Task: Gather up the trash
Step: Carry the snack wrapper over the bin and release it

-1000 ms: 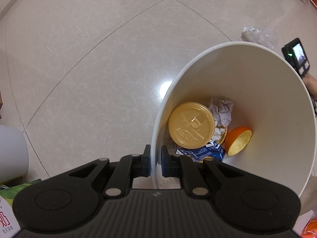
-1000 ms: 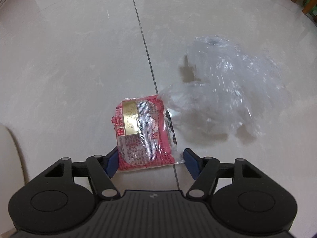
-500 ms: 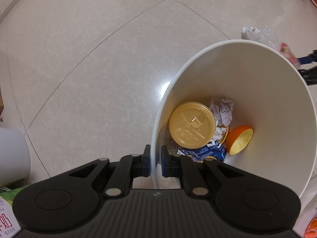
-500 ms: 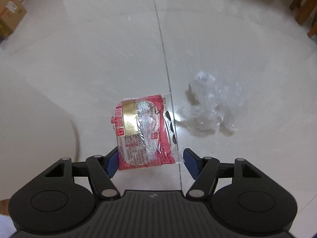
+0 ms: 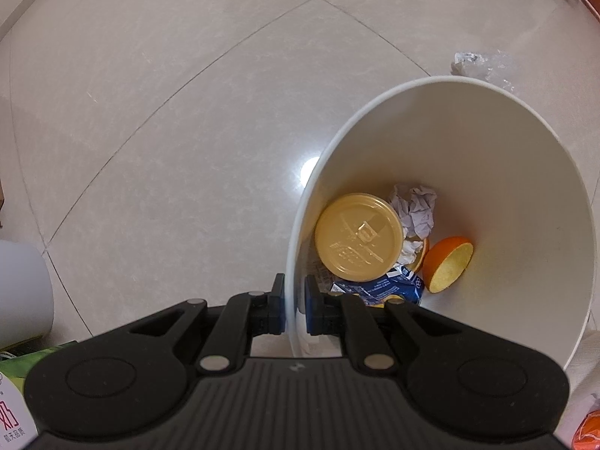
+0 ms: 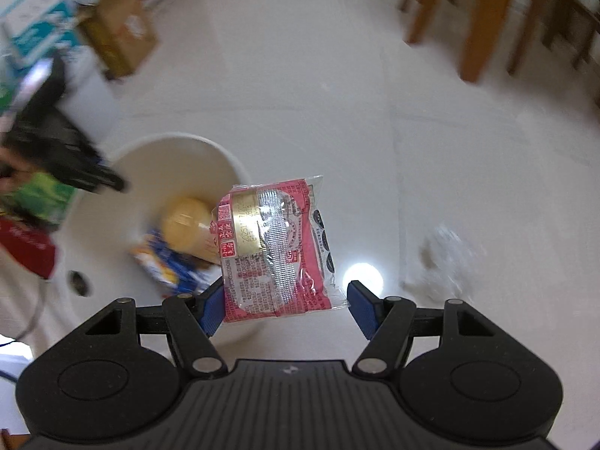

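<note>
My left gripper (image 5: 295,307) points straight down and is shut on the near rim of the white bin (image 5: 525,225). Inside the bin lie a gold lid (image 5: 360,242), crumpled paper (image 5: 414,210), half an orange peel (image 5: 448,264) and a blue wrapper (image 5: 382,287). My right gripper (image 6: 283,305) is shut on a red snack packet (image 6: 275,247), held high in the air beside the bin (image 6: 180,142), whose opening shows below and to the left. A crumpled clear plastic bag (image 6: 446,258) lies on the floor tiles, also seen behind the bin (image 5: 483,65).
Wooden chair legs (image 6: 476,30) stand at the far right and a cardboard box (image 6: 120,33) at the far left. A white round object (image 5: 18,292) and a green packet (image 5: 22,360) sit left of the bin. An orange item (image 5: 588,427) lies at the bottom right.
The right gripper has risen from the floor with the red packet and swung toward the bin, leaving the plastic bag behind. The left gripper and bin have not moved.
</note>
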The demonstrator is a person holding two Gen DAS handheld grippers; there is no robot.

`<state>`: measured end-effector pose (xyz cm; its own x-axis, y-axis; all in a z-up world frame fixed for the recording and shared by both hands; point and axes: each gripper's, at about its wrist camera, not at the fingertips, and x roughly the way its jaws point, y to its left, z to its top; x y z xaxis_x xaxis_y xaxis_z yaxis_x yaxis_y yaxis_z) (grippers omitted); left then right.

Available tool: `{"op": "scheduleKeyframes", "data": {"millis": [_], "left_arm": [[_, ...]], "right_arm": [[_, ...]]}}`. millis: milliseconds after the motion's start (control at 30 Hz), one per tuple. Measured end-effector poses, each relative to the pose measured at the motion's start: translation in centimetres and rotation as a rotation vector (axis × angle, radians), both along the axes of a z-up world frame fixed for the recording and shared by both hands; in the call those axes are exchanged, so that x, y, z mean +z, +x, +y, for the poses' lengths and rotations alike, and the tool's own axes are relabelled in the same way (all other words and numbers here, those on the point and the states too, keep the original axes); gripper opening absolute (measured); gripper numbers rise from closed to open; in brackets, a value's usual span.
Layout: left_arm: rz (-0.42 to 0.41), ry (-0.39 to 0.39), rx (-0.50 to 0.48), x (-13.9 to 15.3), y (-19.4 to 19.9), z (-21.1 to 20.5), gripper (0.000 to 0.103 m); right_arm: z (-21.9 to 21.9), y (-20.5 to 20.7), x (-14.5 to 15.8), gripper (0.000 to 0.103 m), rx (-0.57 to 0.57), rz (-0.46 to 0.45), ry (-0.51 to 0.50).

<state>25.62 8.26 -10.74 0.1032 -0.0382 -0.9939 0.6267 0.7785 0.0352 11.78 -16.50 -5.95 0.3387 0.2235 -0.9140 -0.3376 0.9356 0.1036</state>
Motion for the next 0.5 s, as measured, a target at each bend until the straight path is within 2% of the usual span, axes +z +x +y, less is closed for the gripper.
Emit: {"op": "scheduleKeyframes", "data": {"millis": [100,367,400,433,500], "left_arm": [[0.000,-0.002,-0.002,0.0,0.0,0.0,0.007],[-0.002,0.000,-0.002,-0.1,0.0,0.0,0.007],[-0.002,0.001,-0.002,-0.1,-0.1,-0.1,0.007],[-0.002,0.001,-0.001,-0.1,-0.1,-0.1,0.007],[-0.002,0.003,0.000,-0.2,-0.1,-0.1,0.007]], "right_arm": [[2.9,-0.3,1.7,0.072,0.066,-0.015,0.036],[7.1,-1.1,2.1,0.073,0.175,0.008,0.058],[7.4,-1.2,2.1,0.076,0.188,0.008,0.056],[7.7,-1.2,2.0,0.086,0.192,0.003,0.051],[8.1,-1.4,2.0,0.096,0.199,-0.017,0.054]]}}
